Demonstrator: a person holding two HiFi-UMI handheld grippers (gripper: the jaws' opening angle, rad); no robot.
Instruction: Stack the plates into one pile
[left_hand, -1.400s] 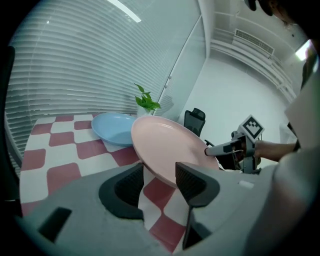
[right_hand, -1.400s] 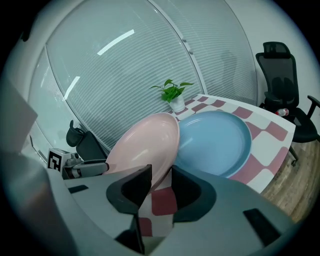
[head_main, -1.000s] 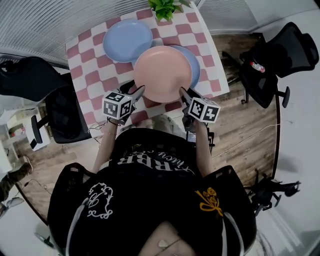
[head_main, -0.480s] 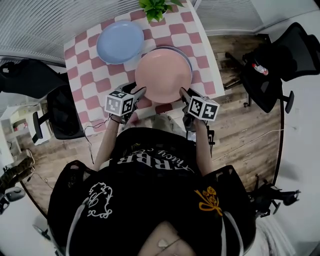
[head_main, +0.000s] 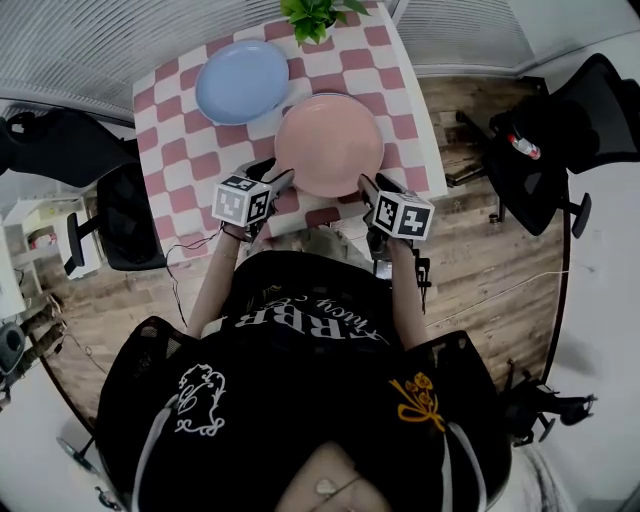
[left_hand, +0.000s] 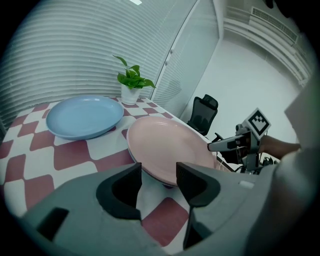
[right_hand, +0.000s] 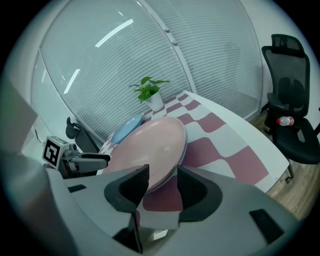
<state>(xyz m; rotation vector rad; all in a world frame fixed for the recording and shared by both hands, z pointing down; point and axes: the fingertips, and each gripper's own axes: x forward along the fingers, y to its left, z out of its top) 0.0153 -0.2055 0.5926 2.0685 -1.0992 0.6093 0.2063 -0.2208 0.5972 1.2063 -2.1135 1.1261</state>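
A pink plate (head_main: 330, 145) lies on top of a blue plate whose rim (right_hand: 185, 145) peeks out beneath it, on the red-and-white checkered table (head_main: 170, 130). A second blue plate (head_main: 242, 80) sits alone at the far left. My left gripper (head_main: 272, 185) is at the pink plate's near-left rim and my right gripper (head_main: 368, 188) at its near-right rim. In each gripper view the rim lies in the wide gap between the jaws with no pad pressing on it. The right jaws have just been opening.
A potted green plant (head_main: 312, 15) stands at the table's far edge. Black office chairs stand to the right (head_main: 545, 150) and left (head_main: 110, 215) of the table. The table's near edge runs just below the grippers, over a wooden floor.
The pink plate has moved from overlapping the right blue plate's near-left side to sitting squarely on it. Both grippers travelled with it and stay at its rim.
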